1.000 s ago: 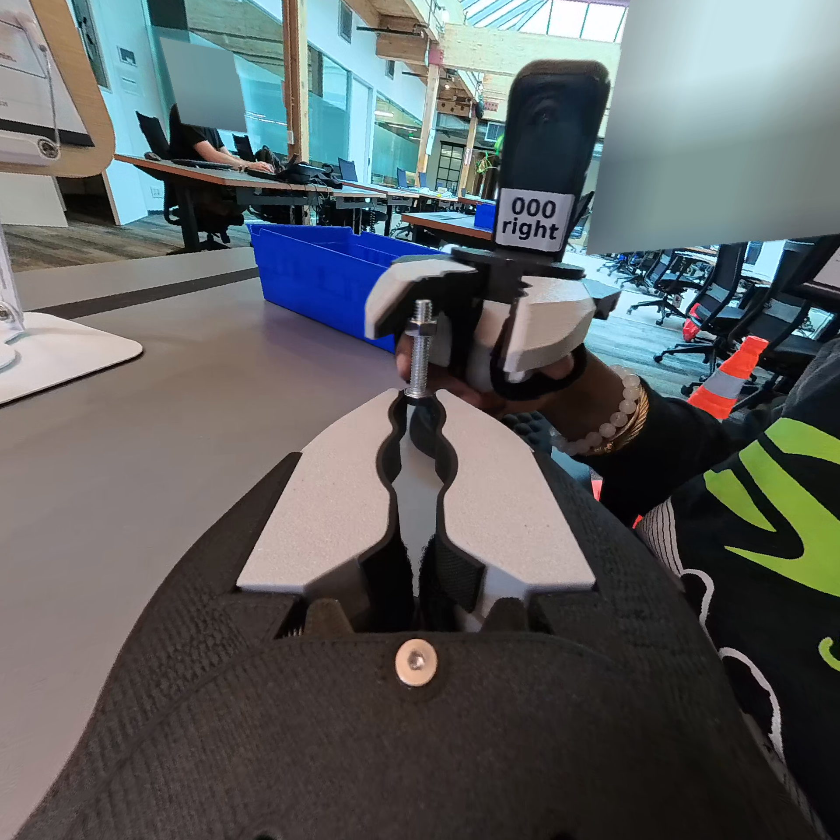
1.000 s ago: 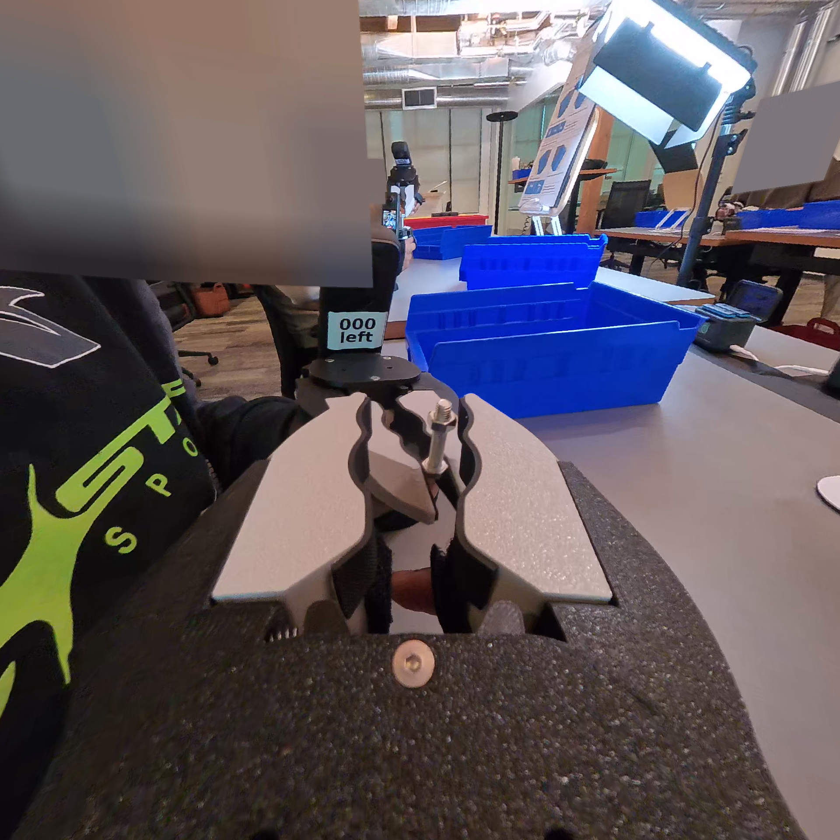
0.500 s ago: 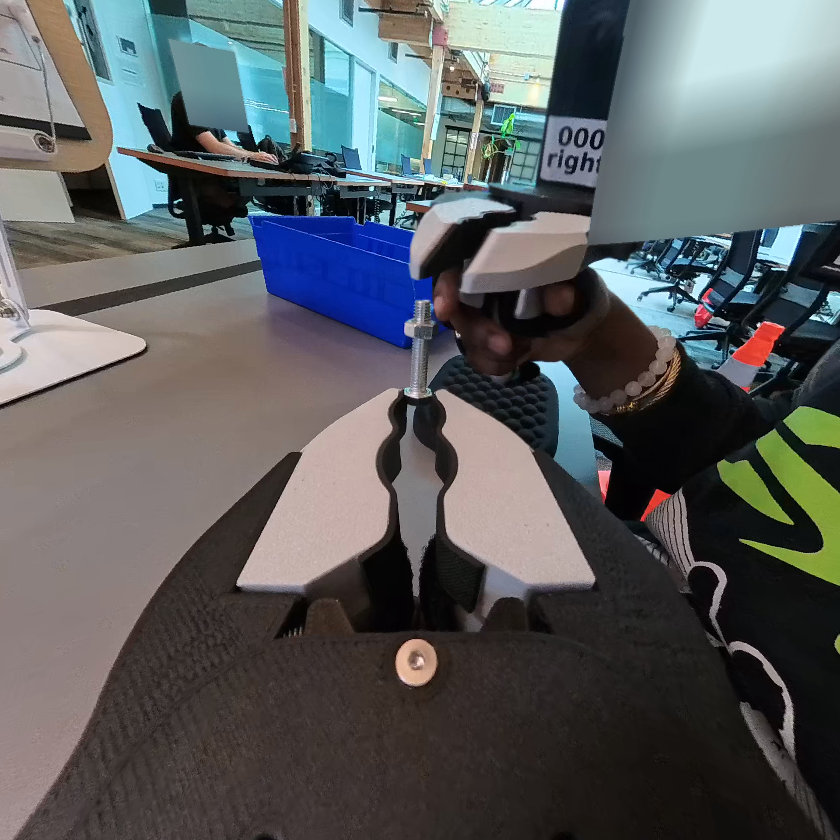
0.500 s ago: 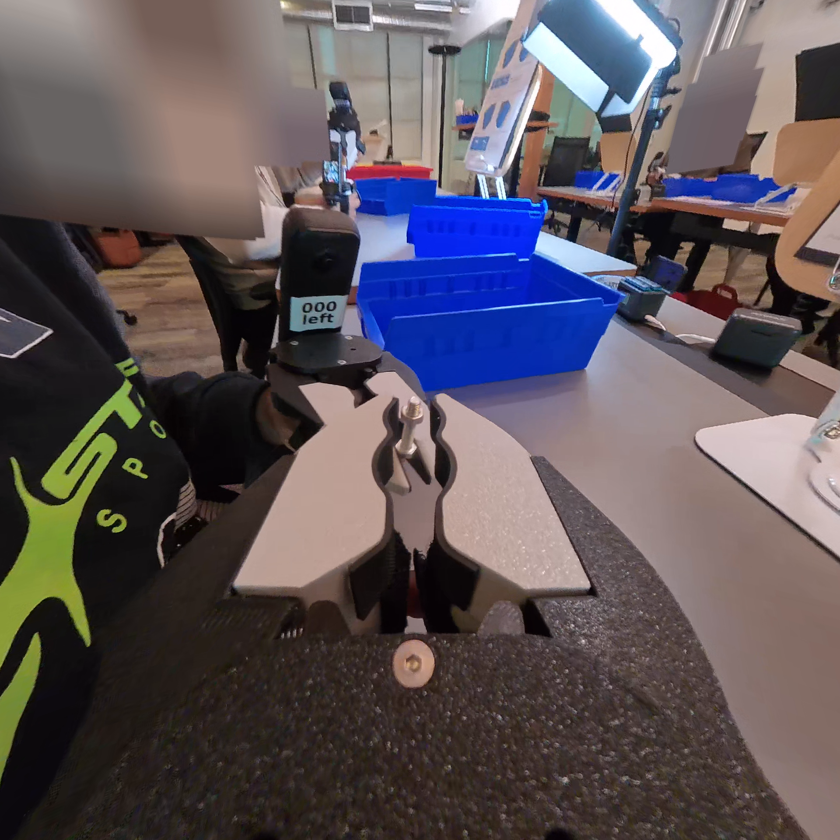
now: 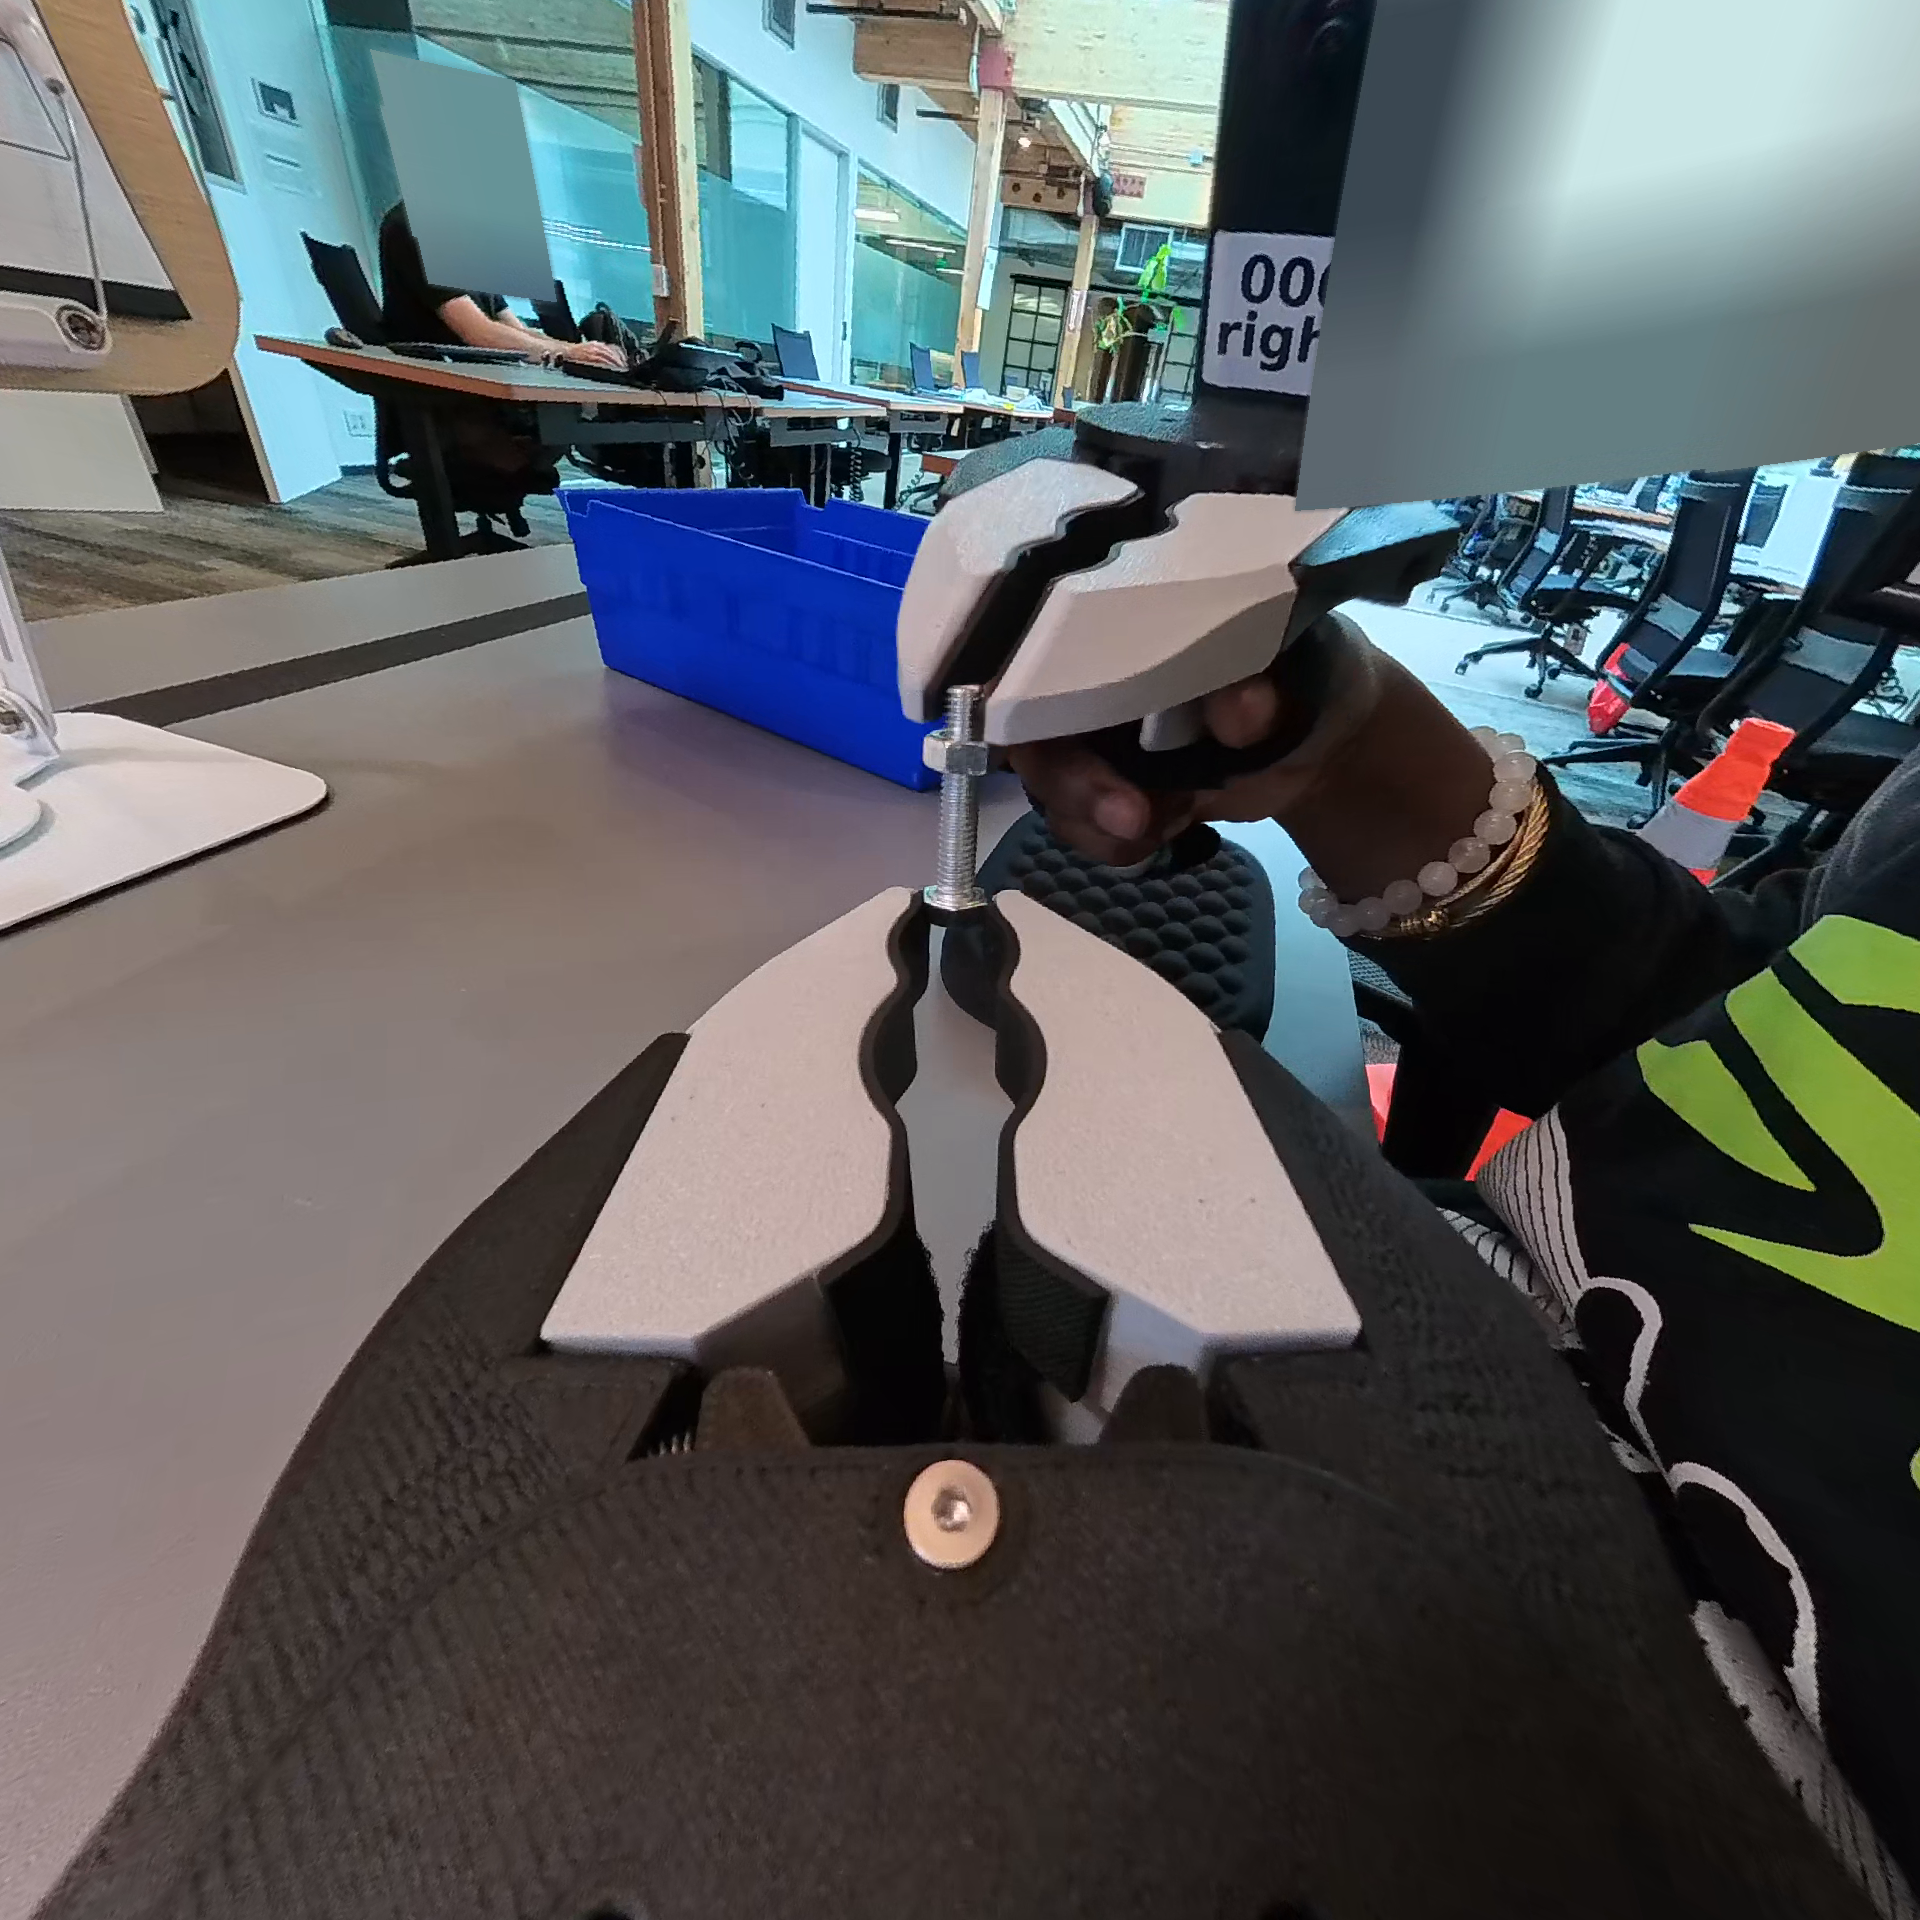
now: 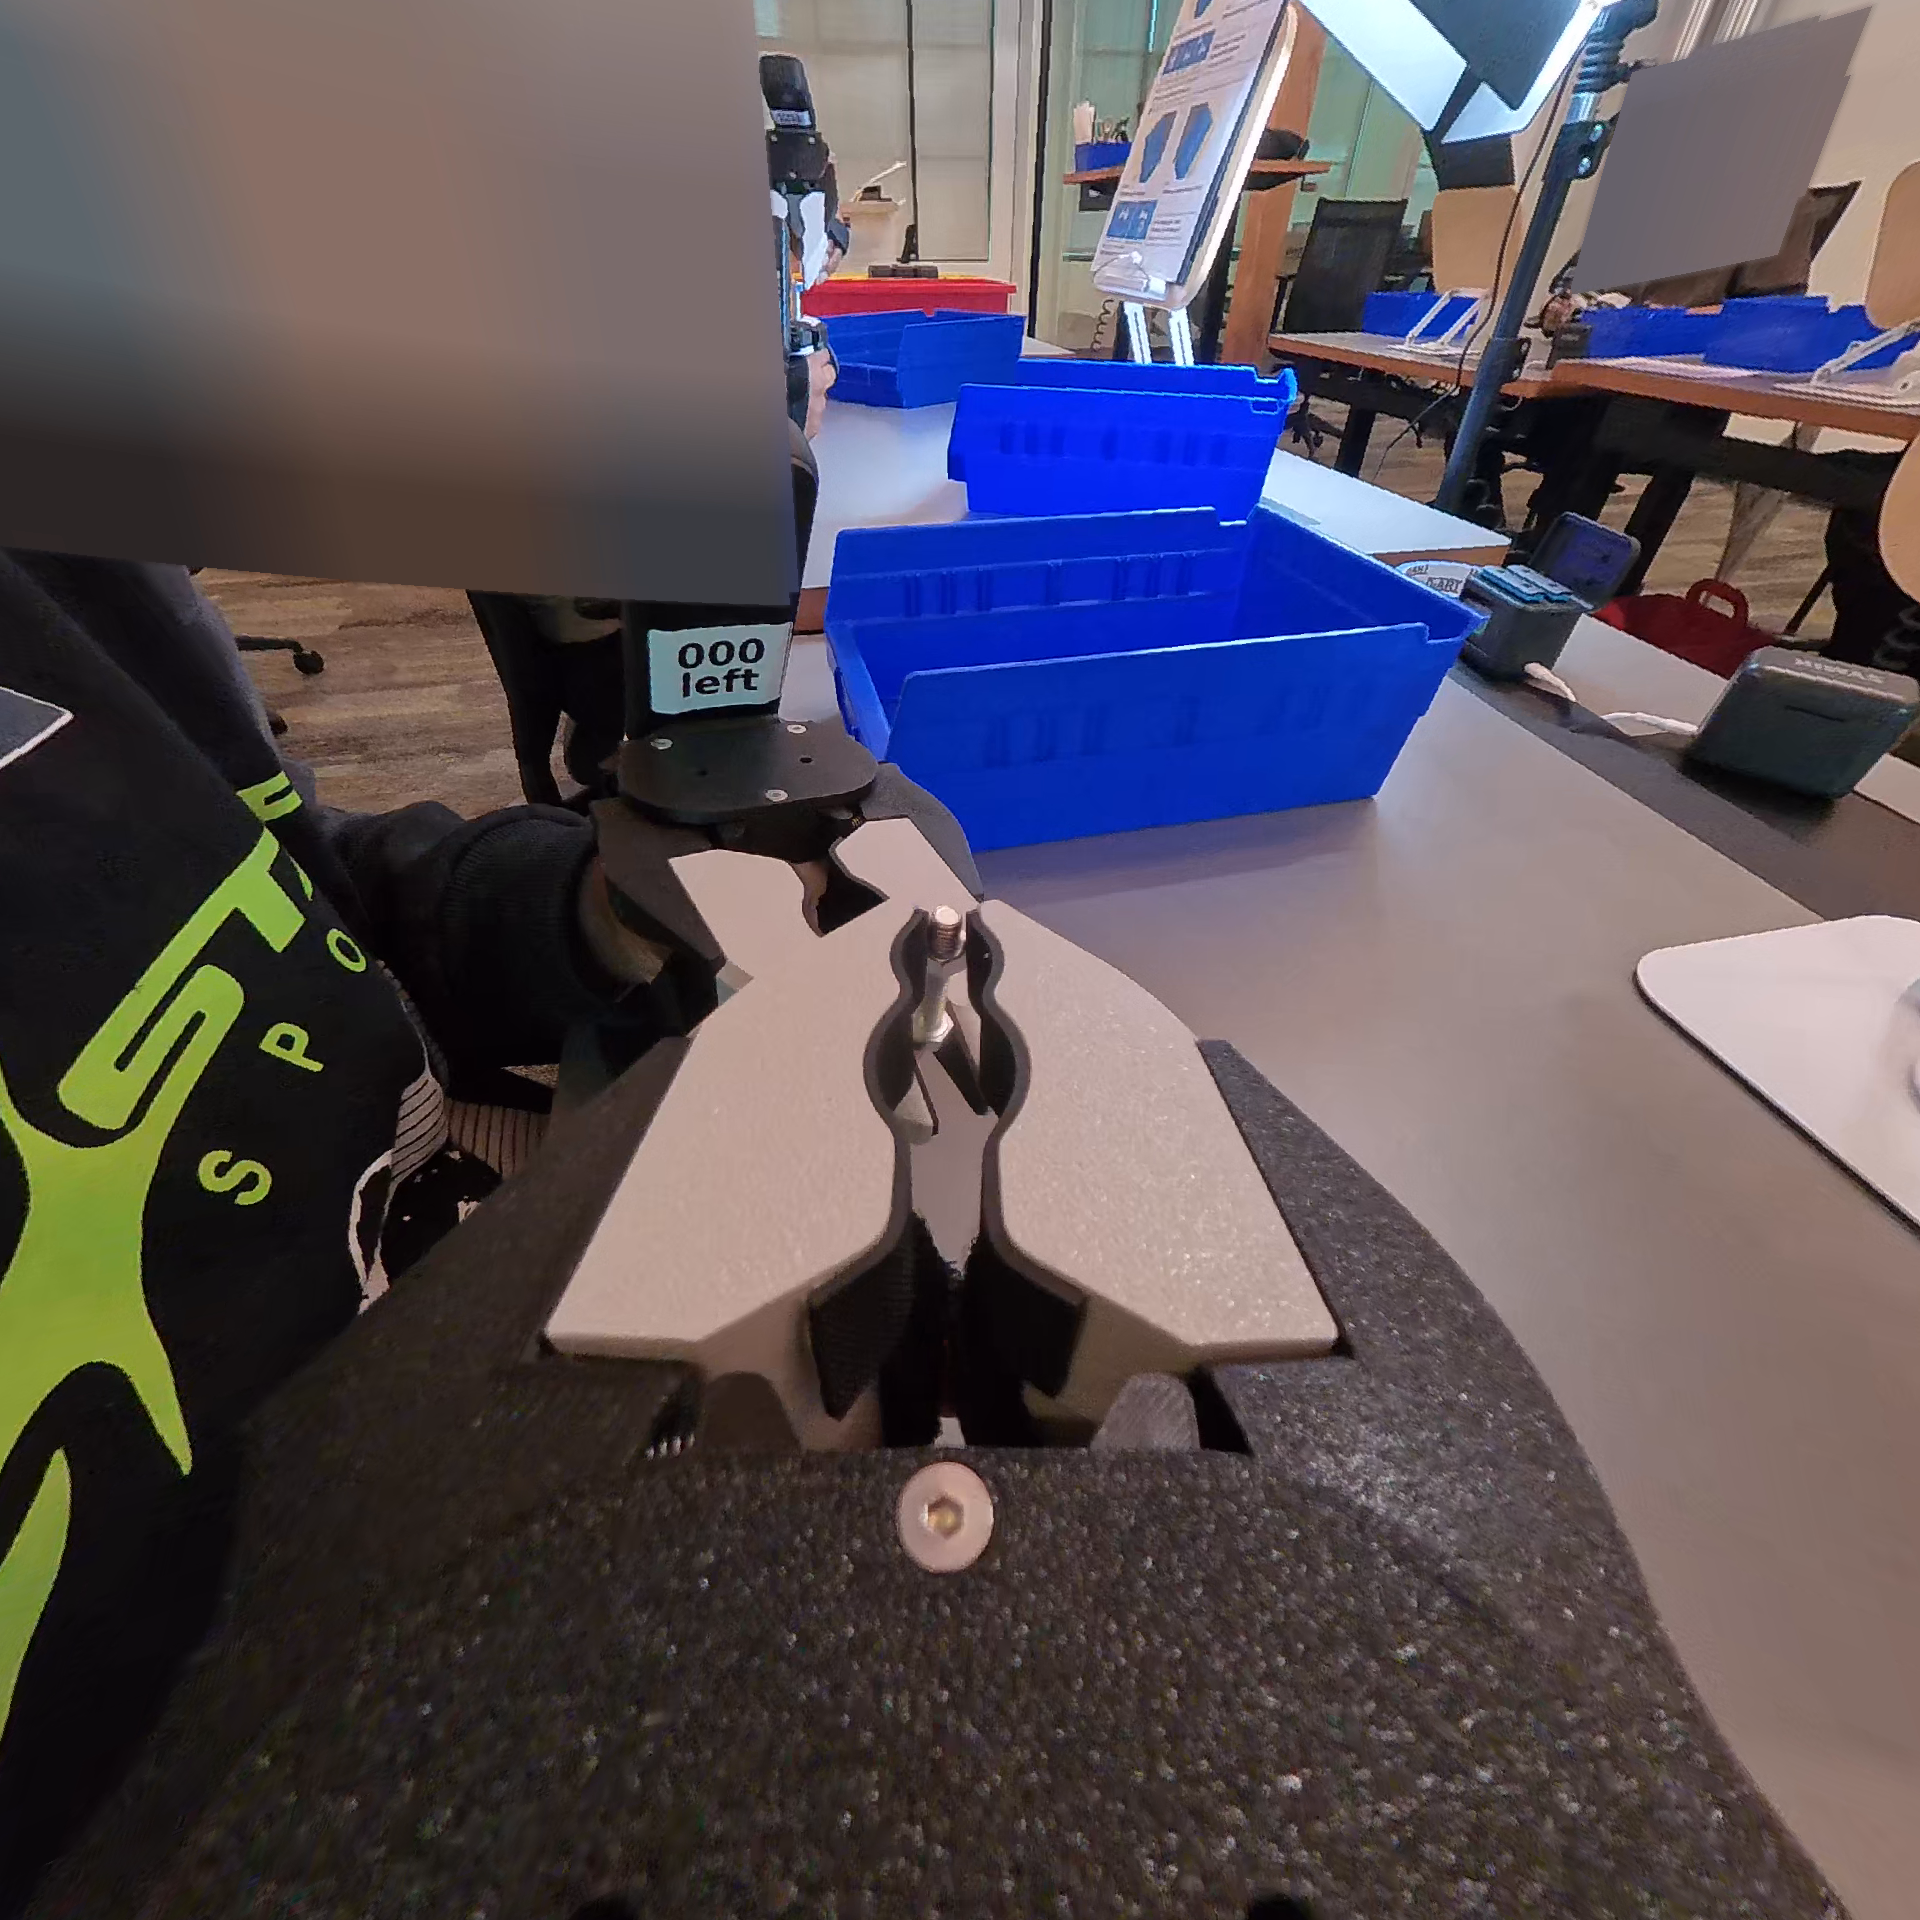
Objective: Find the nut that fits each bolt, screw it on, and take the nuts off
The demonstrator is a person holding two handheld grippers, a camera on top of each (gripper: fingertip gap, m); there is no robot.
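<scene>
The left gripper (image 5: 956, 909) is clamped on the head of the bolt (image 5: 956, 821), jaws drawn in tight around it at the tips, and the threaded shank stands upright above the grey table (image 5: 312, 1039). A hex nut (image 5: 958, 752) sits high on the thread, near the top end. Over it comes the right gripper (image 5: 961, 698), angled down from the upper right, its tips closed around the very top of the bolt just above the nut. The person's hand (image 5: 1174, 769) wraps the handle underneath, a bead bracelet (image 5: 1455, 862) on the wrist.

From the right wrist view, the bolt (image 6: 940, 971) shows in the narrow gap between the right gripper's (image 6: 943, 935) fingertips, nut (image 6: 930, 1029) just below, with the left gripper (image 6: 894, 1091) under it. Whether those tips actually pinch the thread, I cannot tell. A blue bin (image 6: 1143, 727) stands on the table (image 6: 1455, 1039) beyond, well apart from the action.
</scene>
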